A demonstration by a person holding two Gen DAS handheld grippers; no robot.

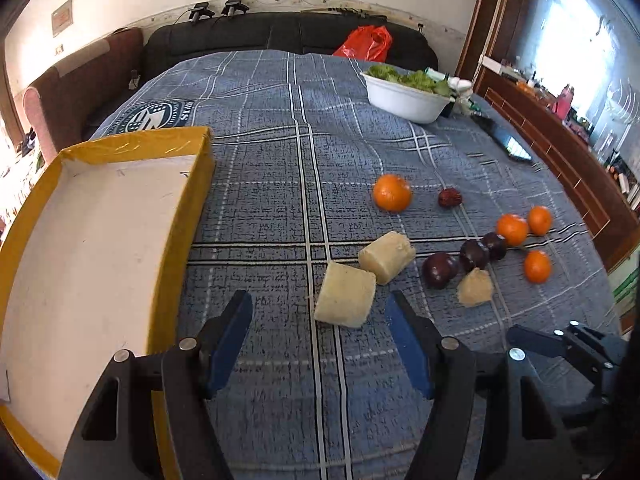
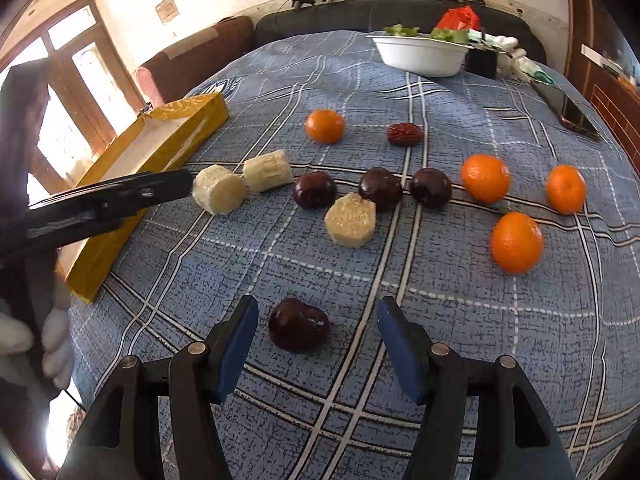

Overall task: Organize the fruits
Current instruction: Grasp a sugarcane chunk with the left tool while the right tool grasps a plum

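**Fruit loose on the plaid cloth, both grippers empty**

Blue plaid cloth (image 1: 280, 184) covering the table. Left of the cloth's middle: yellow-rimmed tray (image 1: 192, 204), nothing inside. Far edge: white bowl (image 2: 420, 56) of greens. Mid-cloth: 4 oranges (image 2: 516, 242), 3 pale sugarcane chunks (image 1: 346, 300), 4 dark plums (image 2: 298, 326), 1 red date (image 2: 405, 134). Left gripper (image 1: 320, 312) part-open, fingers flanking a chunk, apart from it. Right gripper (image 2: 318, 314) part-open, plum between the fingers, untouched.

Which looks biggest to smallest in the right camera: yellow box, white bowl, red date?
1. Yellow box, largest.
2. White bowl, though it sits farther back, so it may look smaller than it is.
3. Red date, clearly smallest.
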